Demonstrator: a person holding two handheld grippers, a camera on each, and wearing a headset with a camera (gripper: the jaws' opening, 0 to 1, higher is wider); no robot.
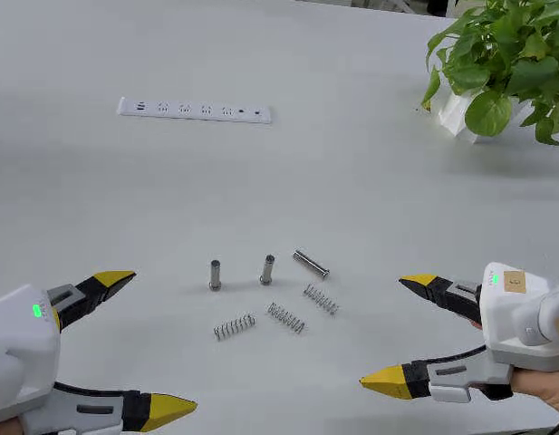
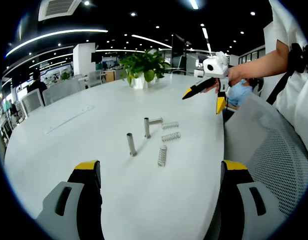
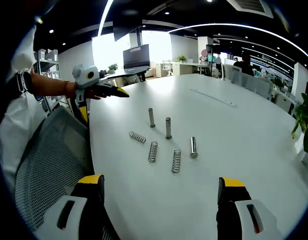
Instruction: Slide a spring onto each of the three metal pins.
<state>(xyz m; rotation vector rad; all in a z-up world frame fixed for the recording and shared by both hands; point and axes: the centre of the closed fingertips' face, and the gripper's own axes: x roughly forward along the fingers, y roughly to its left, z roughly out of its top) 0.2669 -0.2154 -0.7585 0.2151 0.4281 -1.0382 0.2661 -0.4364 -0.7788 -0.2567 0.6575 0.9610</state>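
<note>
Three pins (image 1: 215, 275) (image 1: 267, 269) (image 1: 311, 264) and three springs (image 1: 235, 327) (image 1: 286, 318) (image 1: 321, 299) are sitting on the worktop (image 1: 351, 181), with one power strip (image 1: 194, 111) and one plant (image 1: 505, 59).

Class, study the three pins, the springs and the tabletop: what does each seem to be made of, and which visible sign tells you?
Pins: probably steel; smooth grey surface with a dull shine.
Springs: thin coiled wire, likely steel; silvery with small glints.
Tabletop: matte pale grey with no grain; perhaps laminate, though the look leaves it open.
</note>
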